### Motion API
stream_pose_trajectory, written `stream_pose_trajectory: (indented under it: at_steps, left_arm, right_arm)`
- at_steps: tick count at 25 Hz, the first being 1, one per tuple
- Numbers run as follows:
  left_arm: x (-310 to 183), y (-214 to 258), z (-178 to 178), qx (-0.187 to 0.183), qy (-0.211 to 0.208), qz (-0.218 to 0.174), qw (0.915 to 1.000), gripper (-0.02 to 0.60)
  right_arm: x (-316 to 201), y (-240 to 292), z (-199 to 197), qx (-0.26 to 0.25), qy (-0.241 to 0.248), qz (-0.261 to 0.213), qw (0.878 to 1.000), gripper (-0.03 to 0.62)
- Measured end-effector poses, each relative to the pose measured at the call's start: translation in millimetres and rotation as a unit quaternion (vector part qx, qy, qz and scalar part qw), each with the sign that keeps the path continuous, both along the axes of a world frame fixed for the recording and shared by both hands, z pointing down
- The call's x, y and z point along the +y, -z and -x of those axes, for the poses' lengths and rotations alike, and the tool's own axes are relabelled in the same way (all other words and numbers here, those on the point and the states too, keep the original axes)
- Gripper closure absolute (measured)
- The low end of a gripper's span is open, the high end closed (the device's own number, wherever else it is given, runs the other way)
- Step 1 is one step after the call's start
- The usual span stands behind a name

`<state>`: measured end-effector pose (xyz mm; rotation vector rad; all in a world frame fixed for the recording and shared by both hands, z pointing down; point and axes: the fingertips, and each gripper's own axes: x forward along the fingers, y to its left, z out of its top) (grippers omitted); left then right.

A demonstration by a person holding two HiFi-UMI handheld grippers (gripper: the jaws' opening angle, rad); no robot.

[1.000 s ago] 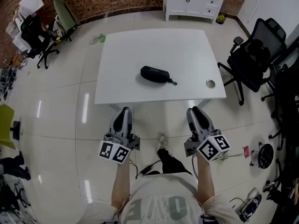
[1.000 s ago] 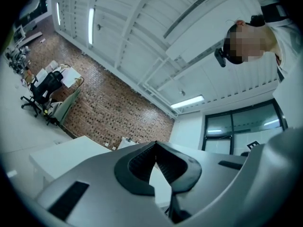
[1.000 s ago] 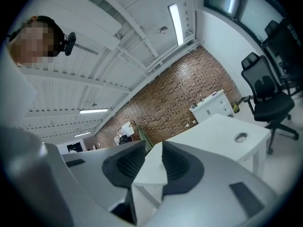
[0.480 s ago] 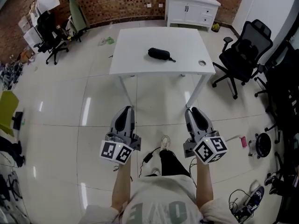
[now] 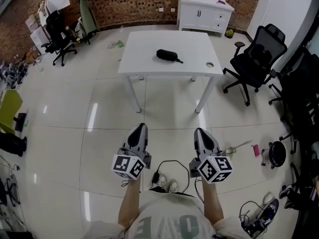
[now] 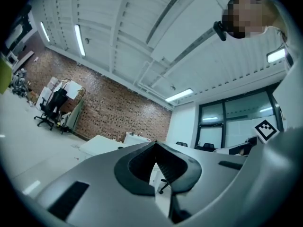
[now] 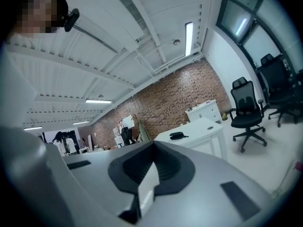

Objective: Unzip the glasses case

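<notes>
L gripper, R gripper level, parallel

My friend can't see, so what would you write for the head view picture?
A black glasses case lies on a white table, far beyond the left tongs and right tongs, both shut and empty; the right just closed.

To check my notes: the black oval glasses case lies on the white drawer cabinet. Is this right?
No. The black oval glasses case lies on the white rectangular table, not the white drawer cabinet; the head view shows it.
</notes>
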<state>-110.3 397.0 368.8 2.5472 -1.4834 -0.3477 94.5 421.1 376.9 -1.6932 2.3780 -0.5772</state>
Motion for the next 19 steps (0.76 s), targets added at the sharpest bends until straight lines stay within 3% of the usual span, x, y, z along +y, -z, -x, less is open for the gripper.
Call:
stream_pose_trajectory:
  at_steps: [6,19]
  left_arm:
    - [21.0,-6.6,-20.3,-0.01,-0.009,0.009,0.9999,0.586]
    - [22.1,0.4,-25.6,-0.012,-0.01,-0.003,0.9999,0.587]
  right_arm:
    - [19.4,-2.5,-8.1,-0.004,0.004,-0.001,1.0,0.595]
    - [25.0,8.1,-16.9,0.008,0.002,-0.021,1.0,0.595]
